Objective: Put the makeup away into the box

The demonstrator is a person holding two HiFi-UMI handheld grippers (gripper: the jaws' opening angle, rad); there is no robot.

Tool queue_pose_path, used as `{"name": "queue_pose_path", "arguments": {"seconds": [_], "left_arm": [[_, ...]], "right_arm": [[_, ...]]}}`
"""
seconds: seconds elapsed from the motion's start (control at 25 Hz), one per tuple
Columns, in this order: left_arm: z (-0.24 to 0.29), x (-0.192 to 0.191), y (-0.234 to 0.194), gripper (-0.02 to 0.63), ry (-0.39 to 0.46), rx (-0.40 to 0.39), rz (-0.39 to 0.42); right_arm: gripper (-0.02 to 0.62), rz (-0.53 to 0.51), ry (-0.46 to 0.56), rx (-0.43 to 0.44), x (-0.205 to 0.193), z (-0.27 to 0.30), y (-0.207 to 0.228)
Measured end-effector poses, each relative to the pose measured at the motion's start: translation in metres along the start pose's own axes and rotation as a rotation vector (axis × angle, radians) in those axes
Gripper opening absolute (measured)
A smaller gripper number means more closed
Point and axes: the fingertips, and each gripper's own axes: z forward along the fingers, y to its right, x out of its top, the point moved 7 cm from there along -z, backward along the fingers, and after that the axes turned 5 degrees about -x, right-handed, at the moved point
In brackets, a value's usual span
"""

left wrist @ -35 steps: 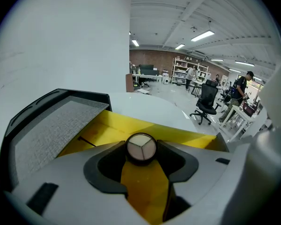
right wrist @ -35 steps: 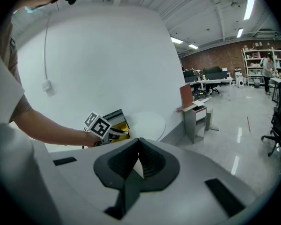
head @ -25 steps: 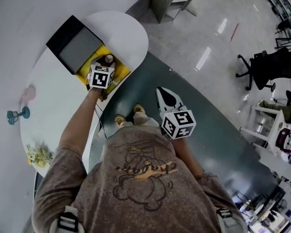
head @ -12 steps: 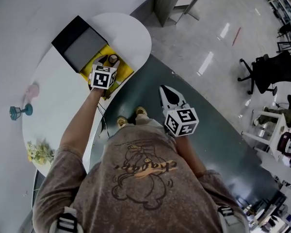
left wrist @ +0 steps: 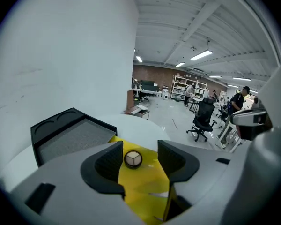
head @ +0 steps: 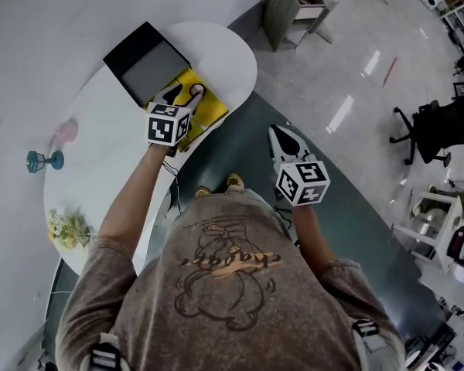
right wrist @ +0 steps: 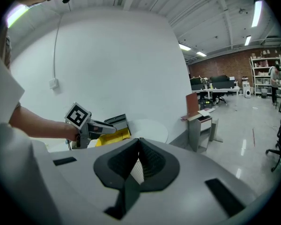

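Observation:
A small round compact [head: 195, 91] [left wrist: 133, 159] lies on a yellow cloth [head: 206, 113] [left wrist: 150, 172] at the table's near edge. Behind the cloth stands an open black box [head: 145, 62] [left wrist: 68, 135] with a grey lining. My left gripper [head: 182, 96] [left wrist: 139, 147] hovers over the cloth, open, and the compact shows in the gap beyond its pads, untouched. My right gripper [head: 284, 140] [right wrist: 139, 142] hangs over the floor to the right of the table, its pads meeting at the tips. The left gripper [right wrist: 96, 125] also shows in the right gripper view.
The white rounded table [head: 100, 161] carries a teal stand [head: 45, 160], a pink item [head: 64, 132] and a bunch of flowers [head: 72, 229] at its left. A small cabinet [head: 294, 8] and an office chair [head: 441, 126] stand on the floor beyond.
My left gripper has lifted away from the yellow cloth, still open. The compact stays on the cloth. The right gripper has hardly moved.

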Motion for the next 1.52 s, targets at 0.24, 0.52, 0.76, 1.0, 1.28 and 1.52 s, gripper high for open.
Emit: {"name": "queue_pose_path", "arguments": {"seconds": [0.24, 0.52, 0.76, 1.0, 1.28, 1.52], "left_arm": [[-0.047, 0.004, 0.008, 0.237, 0.075, 0.010, -0.052], [-0.103, 0.004, 0.011, 0.236, 0.184, 0.038, -0.098], [-0.146, 0.003, 0.016, 0.236, 0.259, 0.062, -0.108], [-0.181, -0.012, 0.016, 0.235, 0.319, 0.094, -0.179], [-0.206, -0.041, 0.018, 0.235, 0.368, 0.167, -0.177], [-0.216, -0.053, 0.016, 0.235, 0.407, 0.184, -0.205]], "right_arm": [[0.003, -0.030, 0.003, 0.060, 0.007, 0.013, -0.012], [0.003, -0.077, -0.002, 0.129, 0.015, 0.027, -0.038], [0.003, -0.114, -0.001, 0.174, 0.025, 0.034, -0.053], [0.003, -0.136, -0.007, 0.220, 0.029, 0.040, -0.073], [0.003, -0.153, 0.004, 0.255, 0.033, 0.042, -0.088], [0.003, -0.157, 0.006, 0.281, 0.032, 0.042, -0.099]]}}
